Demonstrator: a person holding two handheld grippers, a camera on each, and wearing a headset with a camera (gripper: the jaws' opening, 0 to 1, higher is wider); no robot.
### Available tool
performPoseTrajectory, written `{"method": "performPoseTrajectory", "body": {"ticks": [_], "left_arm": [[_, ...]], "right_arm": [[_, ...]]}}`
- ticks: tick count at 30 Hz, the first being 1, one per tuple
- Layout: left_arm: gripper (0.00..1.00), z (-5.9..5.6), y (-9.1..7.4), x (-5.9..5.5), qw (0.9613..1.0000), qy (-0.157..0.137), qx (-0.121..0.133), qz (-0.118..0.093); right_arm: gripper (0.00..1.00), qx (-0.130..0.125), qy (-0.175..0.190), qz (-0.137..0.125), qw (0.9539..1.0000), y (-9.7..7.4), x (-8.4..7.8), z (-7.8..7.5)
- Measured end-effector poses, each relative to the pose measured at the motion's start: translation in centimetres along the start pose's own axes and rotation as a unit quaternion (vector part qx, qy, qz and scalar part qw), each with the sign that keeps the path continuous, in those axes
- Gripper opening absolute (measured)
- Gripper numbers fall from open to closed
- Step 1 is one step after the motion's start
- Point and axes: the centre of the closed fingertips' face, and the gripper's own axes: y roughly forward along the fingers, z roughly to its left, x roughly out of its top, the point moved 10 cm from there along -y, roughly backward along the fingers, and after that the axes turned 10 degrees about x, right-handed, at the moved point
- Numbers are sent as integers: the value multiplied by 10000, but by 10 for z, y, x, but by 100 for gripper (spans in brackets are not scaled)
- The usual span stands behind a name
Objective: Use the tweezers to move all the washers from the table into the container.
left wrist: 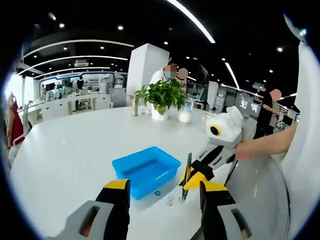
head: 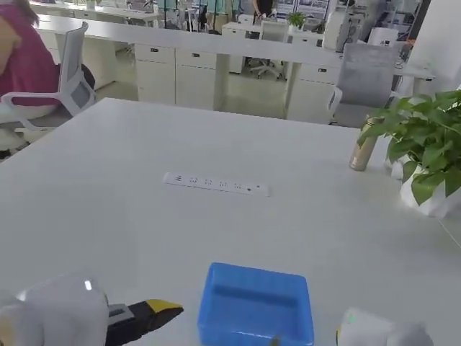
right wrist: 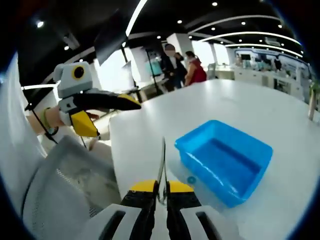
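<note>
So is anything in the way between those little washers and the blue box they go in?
Nothing visible. The washers lie on the bare table right beside the container, by its near wall. The tweezers held in the right tongs point toward them with nothing between.

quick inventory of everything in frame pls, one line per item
container: one, blue, on the table near its front edge
washers: a few, small and pale, on the table beside the container; exact count unclear
tweezers: one, dark metal, in the right tool
table: one, white
power strip: one, white, mid-table
plant: one, green in a white pot, right side of the table
cylinder: one, gold, beside the plant
chairs: two, pale grey, beyond the table
bystander: one, pink top, far left
left tool: black with yellow tips, open, holding nothing
right tool: same colours, shut on the tweezers
</note>
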Motion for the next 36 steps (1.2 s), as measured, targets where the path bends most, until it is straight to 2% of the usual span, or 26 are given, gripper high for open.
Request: {"method": "performPoseTrajectory", "body": {"ticks": [2,5,7,10,13,16,18,26,29,36], "left_arm": [[61,1,-2,-4,9997,-61,214,-84],[64,1,-6,-10,9976,-436,482,-238],[68,1,-8,-14,9963,-525,609,-312],[73,0,-10,-17,9950,-493,794,-339],[80,0,-12,-18,9935,-350,993,-431],[91,1,-11,-17,9912,-247,1185,-545],[94,2,-10,-18,9904,-157,1260,-548],[98,5,-10,-19,9888,-325,1280,-702],[98,7,-9,-22,9891,-383,1265,-650],[97,7,-9,-22,9896,-353,1239,-639]], "right_arm": [[3,-98,-45,-86,9999,-7,8,0],[3,-235,-85,-278,9993,-19,25,-1],[3,-294,-61,-395,9988,-25,31,-8],[3,-460,-12,-616,9970,-35,42,-17],[3,-662,90,-706,9953,-38,45,-30],[3,-1086,297,-838,9901,-41,44,-49],[3,-1221,497,-903,9872,-41,42,-59],[3,-1541,432,-626,9851,-31,34,-91],[3,-1632,387,-500,9846,-23,28,-100],[4,-1654,338,-382,9849,-9,23,-103]]}}
